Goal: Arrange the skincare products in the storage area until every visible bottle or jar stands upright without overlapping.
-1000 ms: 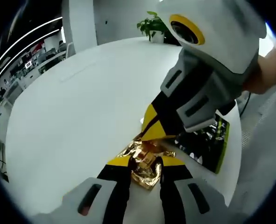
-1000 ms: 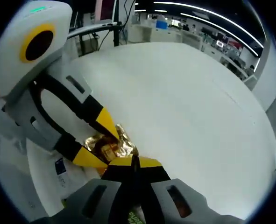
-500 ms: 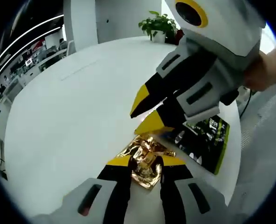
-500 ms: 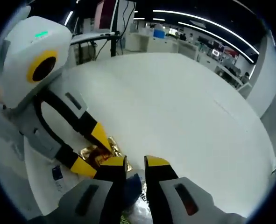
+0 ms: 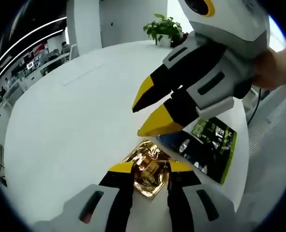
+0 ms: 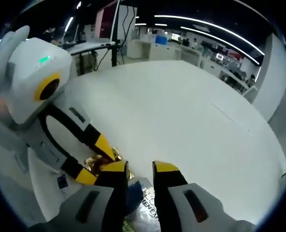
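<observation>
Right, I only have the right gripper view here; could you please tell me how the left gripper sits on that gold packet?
Observer: The left gripper has one jaw on each side of the gold foil packet, closed against its edges.
Operator: Thank you. How does the dark packet below my jaws lie?
Observer: In the left gripper view, the black and green packet lies flat on the white table, right beside the gold one.
Operator: Is anything standing farther off on the table?
Observer: A potted plant stands at the far edge.
</observation>
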The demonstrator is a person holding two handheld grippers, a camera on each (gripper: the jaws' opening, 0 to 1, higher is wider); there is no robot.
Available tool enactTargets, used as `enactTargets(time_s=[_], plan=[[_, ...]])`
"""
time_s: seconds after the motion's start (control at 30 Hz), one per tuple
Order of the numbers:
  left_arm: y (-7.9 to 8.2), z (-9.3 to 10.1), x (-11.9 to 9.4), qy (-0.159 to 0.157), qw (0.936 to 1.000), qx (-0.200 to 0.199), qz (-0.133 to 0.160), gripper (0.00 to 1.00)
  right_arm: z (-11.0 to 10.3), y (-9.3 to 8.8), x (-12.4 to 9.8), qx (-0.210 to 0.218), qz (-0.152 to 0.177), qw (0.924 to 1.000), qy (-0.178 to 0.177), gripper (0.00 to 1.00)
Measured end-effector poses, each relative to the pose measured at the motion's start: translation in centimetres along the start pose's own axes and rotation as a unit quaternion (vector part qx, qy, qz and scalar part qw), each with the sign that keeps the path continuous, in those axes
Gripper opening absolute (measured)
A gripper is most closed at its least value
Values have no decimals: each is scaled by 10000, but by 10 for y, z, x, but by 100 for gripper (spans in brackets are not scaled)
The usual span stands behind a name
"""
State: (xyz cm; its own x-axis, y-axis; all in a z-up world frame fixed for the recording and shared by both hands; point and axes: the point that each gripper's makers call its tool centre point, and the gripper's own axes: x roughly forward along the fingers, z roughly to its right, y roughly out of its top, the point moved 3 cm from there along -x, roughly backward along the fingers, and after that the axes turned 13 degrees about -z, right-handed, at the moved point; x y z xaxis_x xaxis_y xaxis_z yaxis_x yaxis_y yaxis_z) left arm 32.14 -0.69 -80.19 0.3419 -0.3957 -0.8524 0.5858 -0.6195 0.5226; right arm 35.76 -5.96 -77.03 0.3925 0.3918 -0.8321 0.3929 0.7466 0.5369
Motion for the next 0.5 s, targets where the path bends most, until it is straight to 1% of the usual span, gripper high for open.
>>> enactTargets(time_s=[0.27,0.4,0.43,0.5], plan=[[1,0,-2,0,10000,-37,38,28,-2,2,-4,-37,75,10000,-7,22],[4,0,-9,27,9998,-175,102,31,-7,4,-20,-155,210,9997,-35,25],[5,1,-11,7,9996,-267,124,32,-8,4,-23,-187,239,9995,-41,25],[8,3,-15,3,9994,-314,167,34,-11,3,-29,-217,293,9993,-39,25]])
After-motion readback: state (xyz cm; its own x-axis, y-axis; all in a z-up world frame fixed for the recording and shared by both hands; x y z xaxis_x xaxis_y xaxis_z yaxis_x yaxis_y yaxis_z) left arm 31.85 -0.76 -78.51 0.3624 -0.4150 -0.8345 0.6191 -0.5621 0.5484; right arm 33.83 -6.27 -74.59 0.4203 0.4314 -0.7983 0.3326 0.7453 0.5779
